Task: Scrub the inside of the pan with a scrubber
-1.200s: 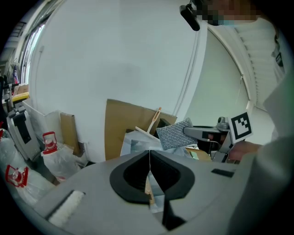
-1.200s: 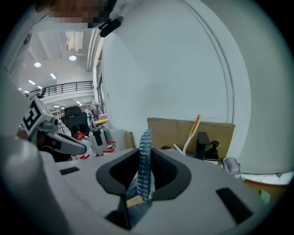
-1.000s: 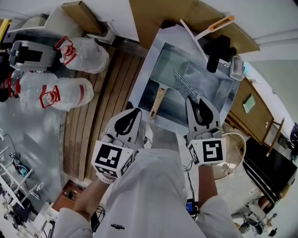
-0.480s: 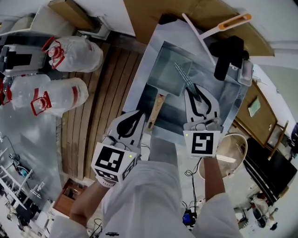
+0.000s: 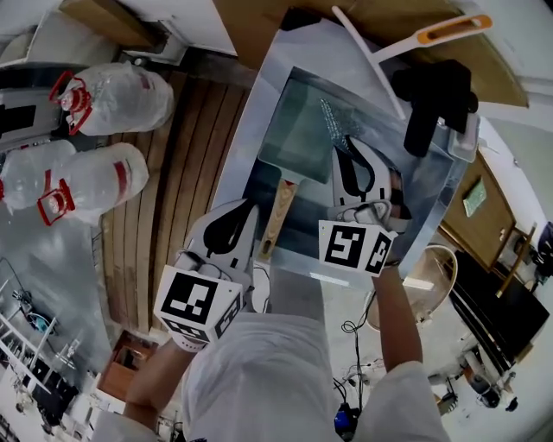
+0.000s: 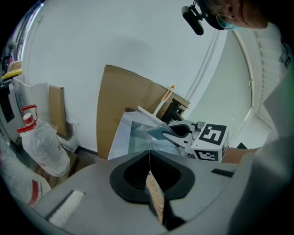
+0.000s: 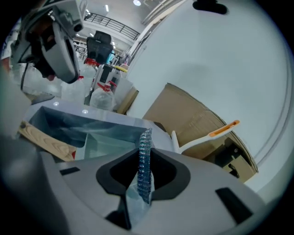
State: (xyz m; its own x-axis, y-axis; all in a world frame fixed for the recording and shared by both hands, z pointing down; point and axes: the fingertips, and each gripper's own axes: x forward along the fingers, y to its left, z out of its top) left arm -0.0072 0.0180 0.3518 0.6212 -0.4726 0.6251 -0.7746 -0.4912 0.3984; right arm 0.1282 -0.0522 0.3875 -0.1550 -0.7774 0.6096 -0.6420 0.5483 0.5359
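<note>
A square grey pan with a wooden handle lies in the steel sink. My left gripper is shut on that handle, and the left gripper view shows the wood pinched between the jaws. My right gripper is shut on a blue-silver mesh scrubber, which hangs over the pan's right side. The right gripper view shows the scrubber standing upright between the jaws, with the handle at the left. I cannot tell whether the scrubber touches the pan.
A white brush with an orange handle lies across the sink's far corner beside a black fitting. Bags of plastic bottles sit on wooden slats at the left. Cardboard leans behind the sink, with a white bucket at the right.
My right gripper has carried the scrubber forward, further over the pan. My left gripper has moved in beside the wooden handle and now holds it.
</note>
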